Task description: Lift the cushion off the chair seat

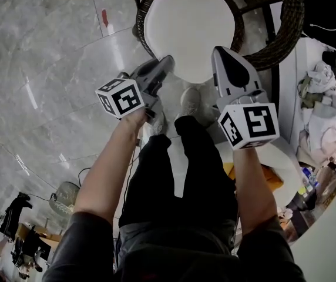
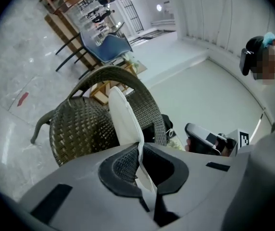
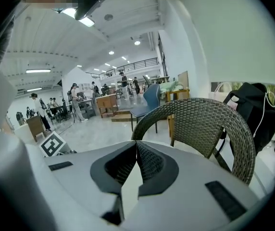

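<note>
Head view looked steeply down past my forearms onto the wicker chair [image 1: 276, 40], with the round white cushion [image 1: 191, 22] filling the space inside its woven rim. My left gripper [image 1: 167, 60] met the cushion's near edge on the left and my right gripper [image 1: 222, 53] met the same edge just to the right, the two near each other but apart. Below them were my legs in black trousers [image 1: 180, 175], standing on the pale marble floor [image 1: 50, 69].

In the left gripper view my fingers [image 2: 120, 163] were pressed together on the cushion's thin seam. From there the cushion ran away from me edge-on and tilted, in front of the chair's curved back. The other gripper showed at the right of that view, and a blue chair [image 2: 111, 47] stood well beyond.

In the right gripper view my fingers [image 3: 149, 163] were likewise closed, pinching a narrow white strip of the cushion's edge between the dark ribbed pads. The chair's woven back rose just behind them, and people [image 3: 75, 102] stood far off in the hall.

I could not tell whether the cushion's far side touched the seat.
</note>
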A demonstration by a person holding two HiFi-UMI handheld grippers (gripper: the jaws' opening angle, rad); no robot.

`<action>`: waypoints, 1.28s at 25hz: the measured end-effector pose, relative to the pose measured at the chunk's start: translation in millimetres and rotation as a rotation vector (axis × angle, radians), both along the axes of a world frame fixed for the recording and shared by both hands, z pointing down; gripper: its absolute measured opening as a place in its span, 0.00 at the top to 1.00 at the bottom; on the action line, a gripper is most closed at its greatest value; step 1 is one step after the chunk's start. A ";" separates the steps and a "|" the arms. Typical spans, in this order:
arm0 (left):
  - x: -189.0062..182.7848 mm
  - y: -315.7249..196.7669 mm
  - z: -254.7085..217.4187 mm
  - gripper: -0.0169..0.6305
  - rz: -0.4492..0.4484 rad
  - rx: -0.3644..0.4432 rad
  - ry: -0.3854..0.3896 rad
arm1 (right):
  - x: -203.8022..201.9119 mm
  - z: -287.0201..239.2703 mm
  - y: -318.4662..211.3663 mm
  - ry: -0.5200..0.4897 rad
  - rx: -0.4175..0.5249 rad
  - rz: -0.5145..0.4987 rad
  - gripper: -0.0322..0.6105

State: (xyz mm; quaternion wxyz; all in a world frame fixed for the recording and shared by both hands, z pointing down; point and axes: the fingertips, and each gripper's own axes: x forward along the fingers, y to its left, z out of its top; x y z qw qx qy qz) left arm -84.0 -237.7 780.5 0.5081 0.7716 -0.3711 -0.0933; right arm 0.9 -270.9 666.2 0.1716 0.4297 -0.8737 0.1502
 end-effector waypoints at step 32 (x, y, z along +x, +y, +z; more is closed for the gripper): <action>8.6 -16.4 -458.2 0.94 0.116 0.563 -0.519 | 26.5 -383.0 16.2 -0.096 0.317 0.124 0.93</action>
